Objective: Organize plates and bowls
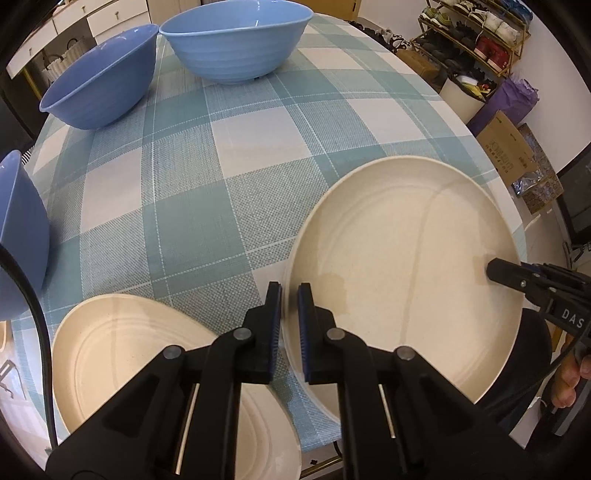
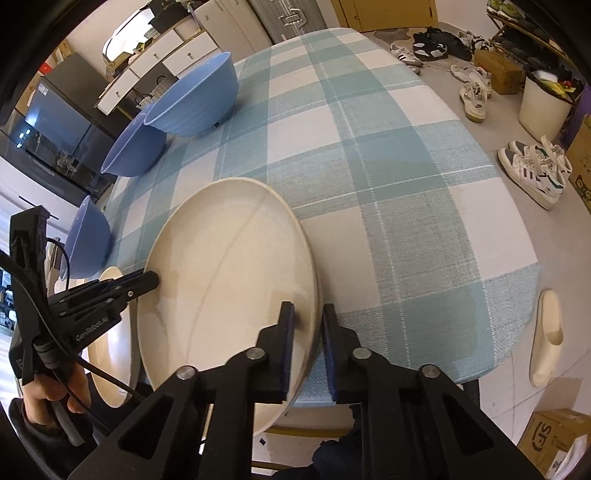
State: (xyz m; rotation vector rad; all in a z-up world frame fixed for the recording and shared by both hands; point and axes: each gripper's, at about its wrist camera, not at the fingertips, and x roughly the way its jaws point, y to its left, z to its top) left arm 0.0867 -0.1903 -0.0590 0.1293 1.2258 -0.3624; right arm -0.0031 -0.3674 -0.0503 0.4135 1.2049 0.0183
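Note:
A large cream plate (image 1: 399, 258) (image 2: 229, 288) is at the near side of the checked table (image 1: 221, 177), its near part reaching past the table's front edge. My left gripper (image 1: 290, 291) (image 2: 153, 278) is shut on the plate's left rim. My right gripper (image 2: 308, 310) (image 1: 493, 271) is shut on its right rim. A second cream plate (image 1: 129, 350) (image 2: 110, 350) lies just to the left, partly hidden by the left gripper. Three blue bowls stand along the table's left and far side: a light blue one (image 1: 236, 44) (image 2: 195, 99), a darker one (image 1: 99, 74) (image 2: 136, 151) and one at the left edge (image 1: 18, 236) (image 2: 88, 240).
The table's right edge (image 2: 517, 258) drops to a floor with several shoes (image 2: 535, 173), a white slipper (image 2: 546, 332), cardboard boxes (image 2: 554, 439) and a white bin (image 2: 543, 107). A shoe rack (image 1: 476, 33) stands at the far right. Cabinets (image 2: 159, 59) lie behind the bowls.

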